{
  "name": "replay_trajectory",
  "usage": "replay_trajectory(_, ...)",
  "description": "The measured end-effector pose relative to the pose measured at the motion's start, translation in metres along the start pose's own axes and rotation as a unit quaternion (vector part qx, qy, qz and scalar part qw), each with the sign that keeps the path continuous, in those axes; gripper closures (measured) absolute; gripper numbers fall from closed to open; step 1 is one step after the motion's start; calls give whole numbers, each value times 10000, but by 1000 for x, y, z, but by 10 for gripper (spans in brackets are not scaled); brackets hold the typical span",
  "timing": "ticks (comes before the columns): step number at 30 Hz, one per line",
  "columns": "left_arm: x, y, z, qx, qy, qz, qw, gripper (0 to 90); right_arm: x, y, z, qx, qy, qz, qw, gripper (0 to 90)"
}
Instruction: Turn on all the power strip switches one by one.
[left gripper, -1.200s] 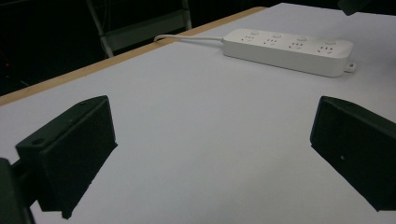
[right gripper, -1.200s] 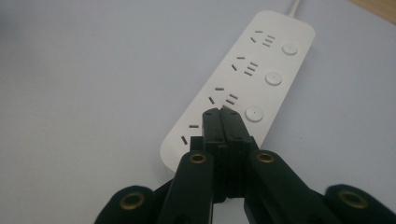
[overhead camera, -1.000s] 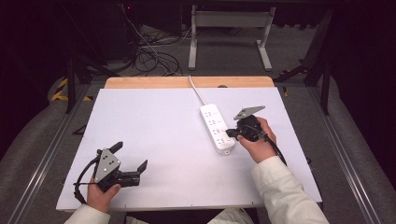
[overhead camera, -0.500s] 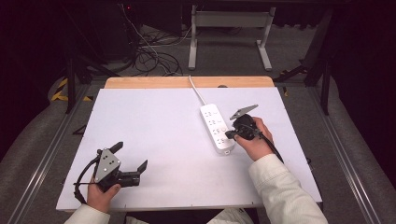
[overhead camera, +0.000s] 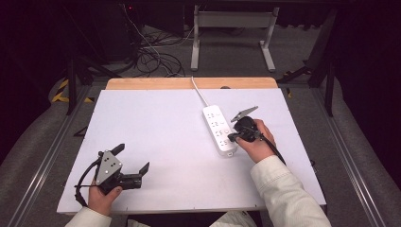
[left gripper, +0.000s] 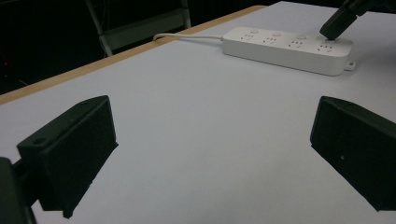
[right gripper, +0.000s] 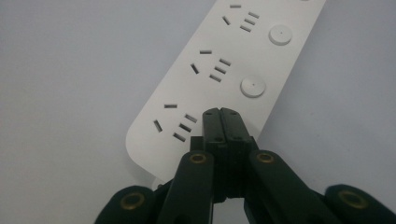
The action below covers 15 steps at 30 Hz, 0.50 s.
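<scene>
Right gripper view: the right gripper (right gripper: 223, 114), jaws pressed together, has moved down onto the power strip's (right gripper: 219, 70) last button, probably switching it. The left gripper (overhead camera: 124, 161) stays spread near the worktop's front-left corner.

A white table top (overhead camera: 156, 137) fills the middle of the high view, with a strip of bare wood (overhead camera: 156, 83) along its edge at 12 o'clock. Grey carpeted floor (overhead camera: 33, 137) surrounds it, lit near the table and falling into darkness towards 12 o'clock. Metal rails (overhead camera: 42, 156) run along the floor at 9 o'clock and at 3 o'clock. A tangle of black cables (overhead camera: 151, 59) lies on the floor at 11 o'clock. A pale metal frame with two legs (overhead camera: 231, 35) stands at 12 o'clock. Yellow-and-black hazard tape (overhead camera: 60, 90) marks the floor at 10 o'clock.
</scene>
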<state>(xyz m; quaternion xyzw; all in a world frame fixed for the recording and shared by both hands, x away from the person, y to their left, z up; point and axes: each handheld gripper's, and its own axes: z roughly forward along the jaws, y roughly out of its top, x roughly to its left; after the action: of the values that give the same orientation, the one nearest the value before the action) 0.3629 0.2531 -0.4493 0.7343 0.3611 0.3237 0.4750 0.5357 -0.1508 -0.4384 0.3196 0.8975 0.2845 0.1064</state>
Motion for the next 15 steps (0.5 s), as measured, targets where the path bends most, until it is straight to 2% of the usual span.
replay_trajectory(15, 0, 0, -1, 2, 5, 14, 10000, 7, 1, -1, 1, 3, -23, 9, 10000, 900)
